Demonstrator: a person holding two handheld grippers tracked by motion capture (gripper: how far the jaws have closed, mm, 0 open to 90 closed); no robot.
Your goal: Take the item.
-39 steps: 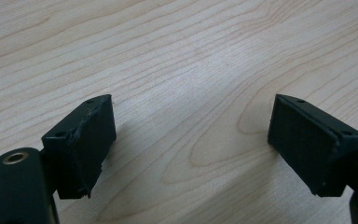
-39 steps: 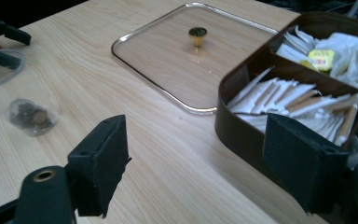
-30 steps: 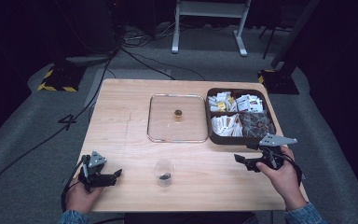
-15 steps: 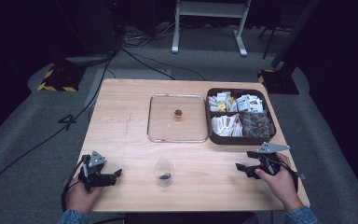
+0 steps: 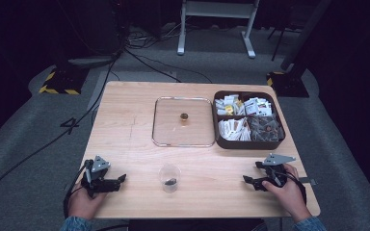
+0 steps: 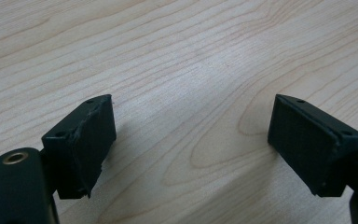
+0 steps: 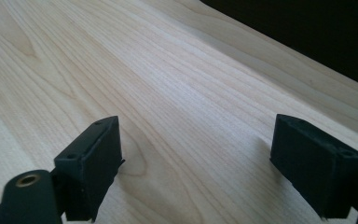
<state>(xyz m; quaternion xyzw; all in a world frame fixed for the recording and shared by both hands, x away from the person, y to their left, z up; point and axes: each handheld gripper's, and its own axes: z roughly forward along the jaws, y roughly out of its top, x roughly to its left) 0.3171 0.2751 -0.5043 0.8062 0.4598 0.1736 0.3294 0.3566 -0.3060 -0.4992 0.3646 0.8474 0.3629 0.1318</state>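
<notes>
The left gripper (image 5: 117,181) is held low over the near left part of the wooden table (image 5: 125,144); in the left gripper view its fingers (image 6: 81,144) are seen wide apart, with only bare wood grain between them. The right gripper (image 5: 250,181) is held over the near right part of the table, and its jaws have just been opening further; in the right gripper view the fingers (image 7: 91,165) stand well apart with nothing between them. Whether either pair of fingertips touches the wood cannot be told.

A small clear cup (image 5: 169,177) is seen between the two grippers, well apart from both sets of fingertips, nearer the left ones. Something small and dark lies in its bottom, too small to be identified. Beyond the cup, far ahead of the fingers, a clear square lid (image 5: 183,121) with a small knob lies flat on the table, just beside a dark compartmented box (image 5: 248,143). Packets are packed in the box; their print cannot be read. Both forearms are cut off by the bottom edge of the high view.
</notes>
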